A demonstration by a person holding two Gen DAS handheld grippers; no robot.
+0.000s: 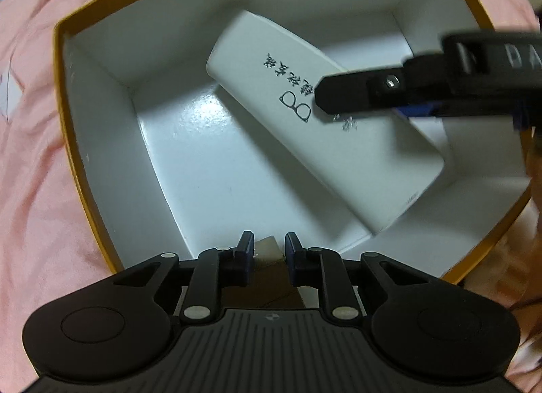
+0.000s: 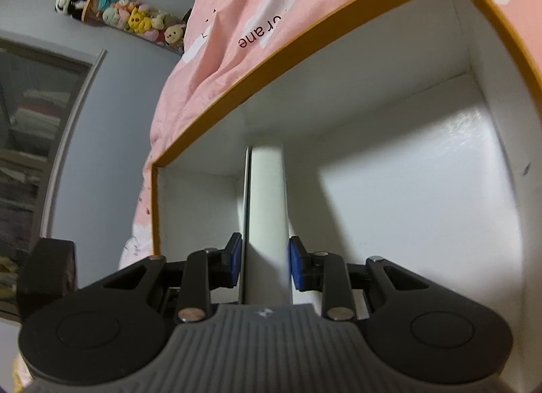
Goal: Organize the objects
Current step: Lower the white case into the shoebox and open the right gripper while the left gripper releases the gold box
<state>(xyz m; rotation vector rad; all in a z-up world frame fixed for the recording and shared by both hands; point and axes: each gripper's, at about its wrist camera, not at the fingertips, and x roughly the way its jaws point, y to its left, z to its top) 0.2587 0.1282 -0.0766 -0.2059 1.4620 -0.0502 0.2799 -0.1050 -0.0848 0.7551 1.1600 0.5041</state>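
Bedding: a pink bedsheet with white cloud shapes (image 1: 30, 142) is lying under and around everything; in the right wrist view a row of plush toys (image 2: 122, 17) is sitting far beyond it against a pale wall.
Box: an open cardboard box with a mustard-yellow rim and white inside (image 1: 67, 115) is resting on the sheet.
Case: a white oblong glasses case with dark printed characters and a spectacles drawing (image 1: 318, 122) is lying slantwise inside the box, tilted above its floor.
Right gripper: the right gripper (image 2: 266, 257) is reaching into the box and pinching the case's end between its blue pads.
Left gripper: the left gripper (image 1: 269, 250) is pointing down over the box's near wall, its jaws nearly together around a small pale object (image 1: 267, 247) that I cannot identify.
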